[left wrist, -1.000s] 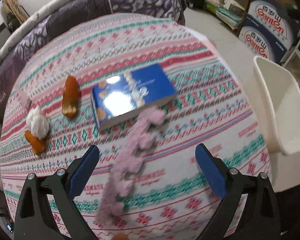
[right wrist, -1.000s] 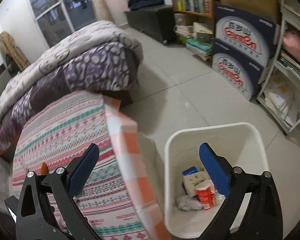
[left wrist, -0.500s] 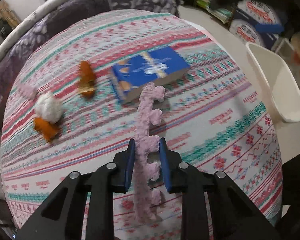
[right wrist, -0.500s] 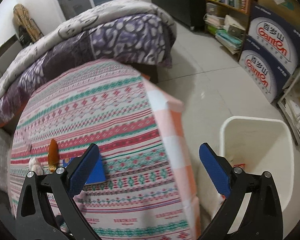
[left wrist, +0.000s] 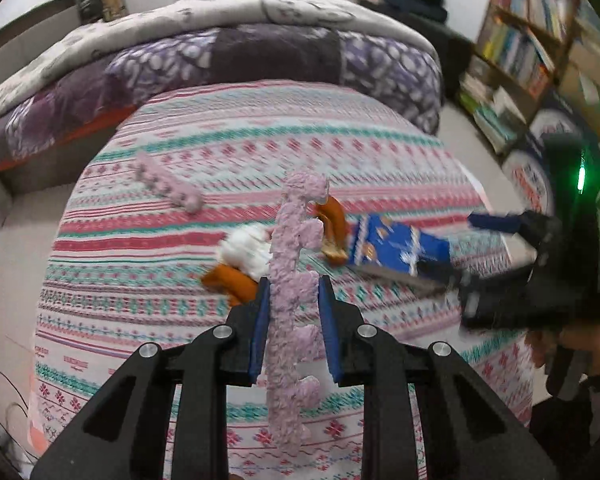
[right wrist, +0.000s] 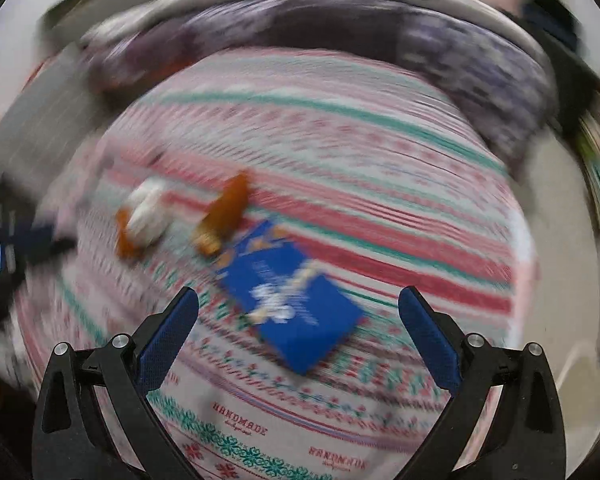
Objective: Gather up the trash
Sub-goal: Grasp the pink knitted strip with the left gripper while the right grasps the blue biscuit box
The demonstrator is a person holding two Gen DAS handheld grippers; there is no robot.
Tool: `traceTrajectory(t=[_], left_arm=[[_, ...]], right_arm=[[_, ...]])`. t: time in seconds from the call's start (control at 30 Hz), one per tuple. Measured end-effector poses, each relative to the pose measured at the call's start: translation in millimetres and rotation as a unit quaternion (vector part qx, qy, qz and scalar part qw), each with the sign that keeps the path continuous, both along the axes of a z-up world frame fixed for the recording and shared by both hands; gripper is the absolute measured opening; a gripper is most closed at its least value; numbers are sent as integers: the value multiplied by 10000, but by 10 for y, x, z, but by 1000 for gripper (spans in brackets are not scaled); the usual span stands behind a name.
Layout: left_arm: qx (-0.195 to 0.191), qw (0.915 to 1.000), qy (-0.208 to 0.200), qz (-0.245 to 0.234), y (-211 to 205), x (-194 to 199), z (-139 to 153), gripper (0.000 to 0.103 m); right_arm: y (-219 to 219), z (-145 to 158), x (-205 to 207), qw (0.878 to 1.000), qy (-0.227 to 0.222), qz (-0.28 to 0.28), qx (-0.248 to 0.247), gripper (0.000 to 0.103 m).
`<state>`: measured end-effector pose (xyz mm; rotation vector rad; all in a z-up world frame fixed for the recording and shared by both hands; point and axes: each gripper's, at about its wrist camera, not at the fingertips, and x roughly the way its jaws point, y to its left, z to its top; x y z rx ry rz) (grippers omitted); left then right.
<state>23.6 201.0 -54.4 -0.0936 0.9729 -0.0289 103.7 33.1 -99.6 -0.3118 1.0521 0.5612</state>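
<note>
My left gripper (left wrist: 291, 300) is shut on a long fuzzy pink strip (left wrist: 293, 280) and holds it upright above the patterned table (left wrist: 259, 152). My right gripper (right wrist: 297, 320) is open and empty, hovering over a blue box (right wrist: 291, 300) on the table; it also shows in the left wrist view (left wrist: 444, 248), with the blue box (left wrist: 396, 250) between its fingers. A white crumpled tissue (left wrist: 245, 250), orange peels (left wrist: 332, 224) and a second pink strip (left wrist: 167, 184) lie on the table. The right wrist view is blurred.
A folded purple and grey quilt (left wrist: 227, 48) lies behind the table. Bookshelves (left wrist: 520, 60) and cartons stand at the right. The tissue (right wrist: 147, 212) and orange peel (right wrist: 223, 216) lie left of the blue box in the right wrist view.
My left gripper closed on the pink strip and lifted it off the table. My right gripper swung from the white bin back over the table to the blue box.
</note>
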Motion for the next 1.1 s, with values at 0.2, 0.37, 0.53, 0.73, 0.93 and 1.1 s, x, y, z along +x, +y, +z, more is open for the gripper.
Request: traceTrajectory(t=[0.2, 0.37, 0.53, 0.73, 0.93, 1.1], left_arm=[[-103, 9998, 6, 149, 138, 7, 4, 24], [-110, 9998, 99, 166, 182, 44, -86, 24], [-224, 9992, 127, 294, 271, 109, -160, 24], [-245, 9981, -44, 570, 353, 157, -130, 24], [-65, 9958, -326, 856, 362, 163, -34, 24], [91, 9921, -587, 1102, 338, 154, 58, 25]], right_arm=[[291, -219, -1, 9948, 176, 816, -578, 96], [260, -358, 113, 9948, 418, 723, -576, 96], [271, -361, 174, 9976, 259, 482, -416, 63], [266, -245, 202, 9996, 276, -21, 11, 54], [292, 56, 66, 9981, -249, -467, 300, 54], [206, 294, -23, 9905, -496, -1094, 667, 54]])
